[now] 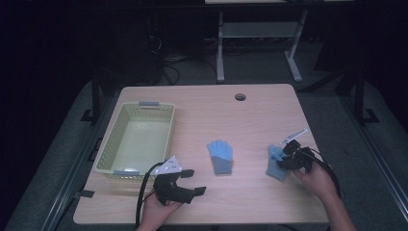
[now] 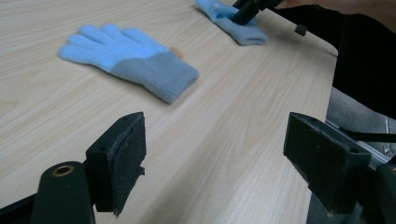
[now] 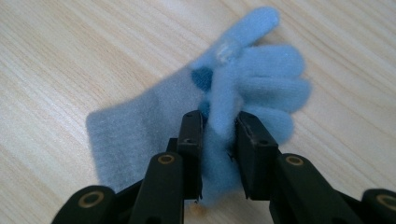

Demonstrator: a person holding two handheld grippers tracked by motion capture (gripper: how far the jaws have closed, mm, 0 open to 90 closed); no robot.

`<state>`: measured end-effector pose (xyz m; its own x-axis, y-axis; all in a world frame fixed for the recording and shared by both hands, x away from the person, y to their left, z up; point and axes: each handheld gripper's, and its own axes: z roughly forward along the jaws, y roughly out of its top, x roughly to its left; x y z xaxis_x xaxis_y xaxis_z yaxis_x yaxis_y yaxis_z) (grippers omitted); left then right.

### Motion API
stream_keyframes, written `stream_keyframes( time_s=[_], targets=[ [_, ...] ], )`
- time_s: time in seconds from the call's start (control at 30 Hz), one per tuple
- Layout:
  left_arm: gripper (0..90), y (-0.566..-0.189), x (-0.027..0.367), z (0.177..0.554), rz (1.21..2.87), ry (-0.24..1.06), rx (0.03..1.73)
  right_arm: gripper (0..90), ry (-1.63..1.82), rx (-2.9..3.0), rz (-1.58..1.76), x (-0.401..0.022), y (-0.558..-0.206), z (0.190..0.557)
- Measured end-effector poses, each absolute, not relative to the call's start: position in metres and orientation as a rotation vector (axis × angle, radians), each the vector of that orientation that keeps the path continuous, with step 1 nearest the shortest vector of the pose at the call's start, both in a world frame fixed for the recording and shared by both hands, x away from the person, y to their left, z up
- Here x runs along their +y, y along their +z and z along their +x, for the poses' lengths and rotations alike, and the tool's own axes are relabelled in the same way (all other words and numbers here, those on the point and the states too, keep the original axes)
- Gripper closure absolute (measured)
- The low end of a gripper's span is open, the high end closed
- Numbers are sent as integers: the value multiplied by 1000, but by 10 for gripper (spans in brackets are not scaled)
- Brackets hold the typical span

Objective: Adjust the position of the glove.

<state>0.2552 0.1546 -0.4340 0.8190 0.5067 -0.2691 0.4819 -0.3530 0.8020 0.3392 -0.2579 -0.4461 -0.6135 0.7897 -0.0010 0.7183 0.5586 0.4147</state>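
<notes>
Light blue knit with a grey cuff: that's the right-hand glove (image 3: 243, 93), and we see it bunched up between the jaws of the right gripper (image 3: 219, 140) in the right gripper view. The jaws are pinching a ridge of the fabric near the glove's middle, pads pressed into it from both sides; its fingers fan out to the upper right of the frame, its cuff lies flat to the lower left on the tabletop (image 3: 70, 56). In the high view this glove (image 1: 275, 163) sits at lower right of the frame, tucked under the right gripper (image 1: 293, 159), with the person's right hand (image 1: 315, 175) behind it.

A second glove (image 1: 220, 156), same colours, lies flat near the centre of the frame, fingers pointing to the far side, well apart from both grippers. We see it at upper left in the left gripper view (image 2: 128, 58).

The left gripper (image 1: 185, 183) is at lower centre-left in the high view, jaws spread wide with nothing between them, bare wood under them. A pale yellow basket (image 1: 113, 139) stands at left of the frame, just beyond that gripper.
</notes>
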Motion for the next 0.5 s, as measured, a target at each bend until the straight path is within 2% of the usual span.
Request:
stream_keyframes(
  time_s=[0.5],
  targets=[
    [207, -435, 153, 255, 2008, 23, 727, 758, 560, 2603, 1266, -256, -446, 337]
  ],
)
